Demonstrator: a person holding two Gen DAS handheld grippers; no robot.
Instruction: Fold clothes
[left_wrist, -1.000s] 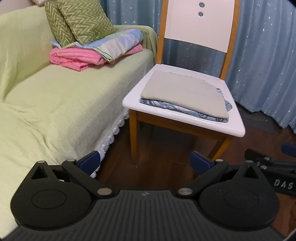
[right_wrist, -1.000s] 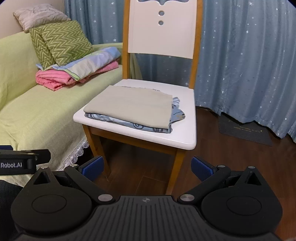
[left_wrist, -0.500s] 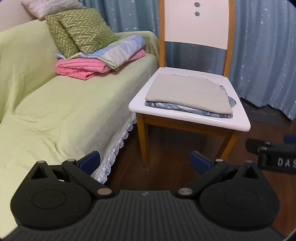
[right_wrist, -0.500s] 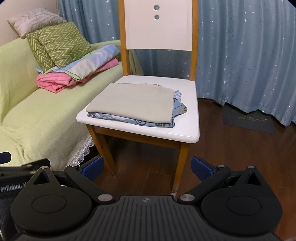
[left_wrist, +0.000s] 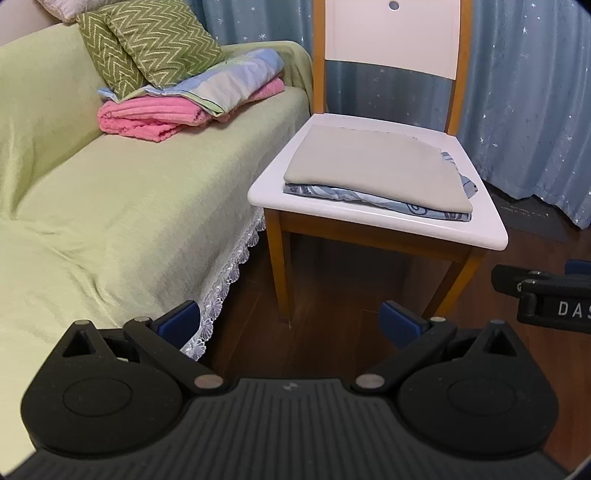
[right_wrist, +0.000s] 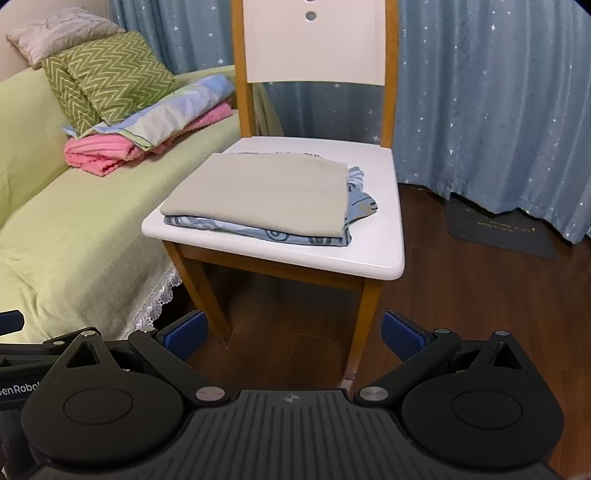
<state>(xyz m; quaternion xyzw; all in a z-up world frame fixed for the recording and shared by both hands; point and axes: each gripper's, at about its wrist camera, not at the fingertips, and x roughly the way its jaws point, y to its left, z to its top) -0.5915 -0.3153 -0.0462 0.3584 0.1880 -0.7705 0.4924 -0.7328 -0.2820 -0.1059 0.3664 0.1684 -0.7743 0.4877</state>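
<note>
Folded beige cloth (right_wrist: 266, 192) atop folded blue-patterned garment (right_wrist: 354, 201)

A white-seated wooden chair with orange-brown legs (right_wrist: 369, 254) is seen ahead on a dark wood-plank floor (right_wrist: 461, 295). A sofa draped in a pale green, lace-edged cover (left_wrist: 110, 206) lies to its left. Blue star-dotted curtains (right_wrist: 480, 110) hang behind, with a dark mat (right_wrist: 498, 230) at their foot.
</note>
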